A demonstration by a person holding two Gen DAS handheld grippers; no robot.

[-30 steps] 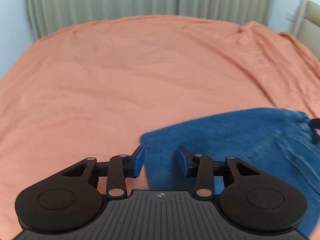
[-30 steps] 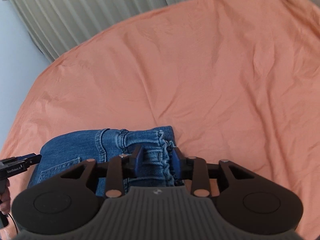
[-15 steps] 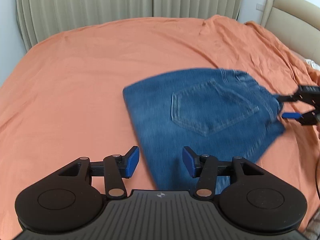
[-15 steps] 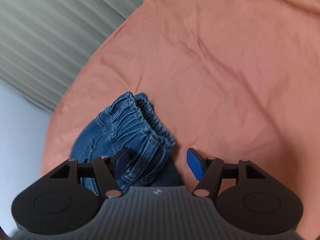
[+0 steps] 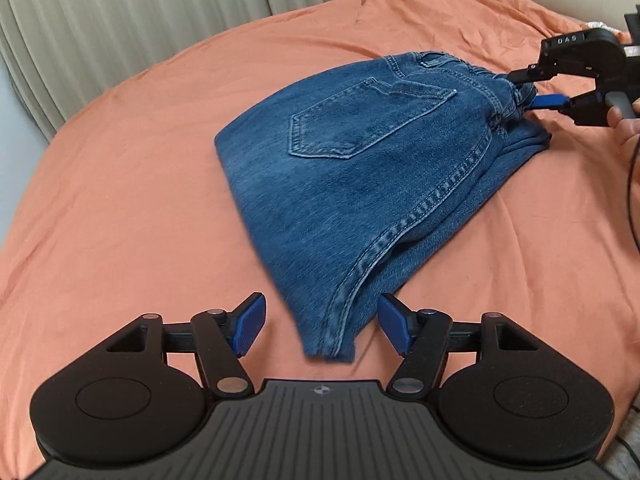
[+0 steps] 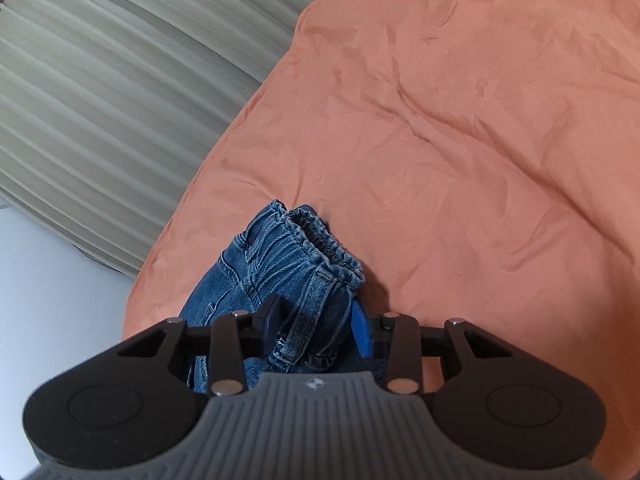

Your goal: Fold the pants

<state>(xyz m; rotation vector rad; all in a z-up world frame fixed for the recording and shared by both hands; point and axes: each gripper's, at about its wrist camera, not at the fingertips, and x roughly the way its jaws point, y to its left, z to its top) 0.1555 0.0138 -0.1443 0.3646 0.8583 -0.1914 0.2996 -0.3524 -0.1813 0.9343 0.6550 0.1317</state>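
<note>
Left wrist view: folded blue denim pants (image 5: 360, 184) lie on a bed covered by an orange sheet (image 5: 120, 200), the back pocket facing up and the elastic waistband toward two o'clock. The left tool (image 5: 320, 322) hovers at six o'clock with its blue pads spread wide and opening; the pants' nearest corner lies between the pads, touching neither. At two o'clock the right tool (image 5: 532, 88) reaches in from the frame edge, its jaws on either side of the bunched waistband, a hand (image 5: 624, 128) partly visible behind it. In the right wrist view, the right tool (image 6: 316, 324) is closing on the waistband, which fills the gap between its pads. Pleated beige curtains (image 6: 100, 100) hang beyond the bed from nine to twelve o'clock.
</note>
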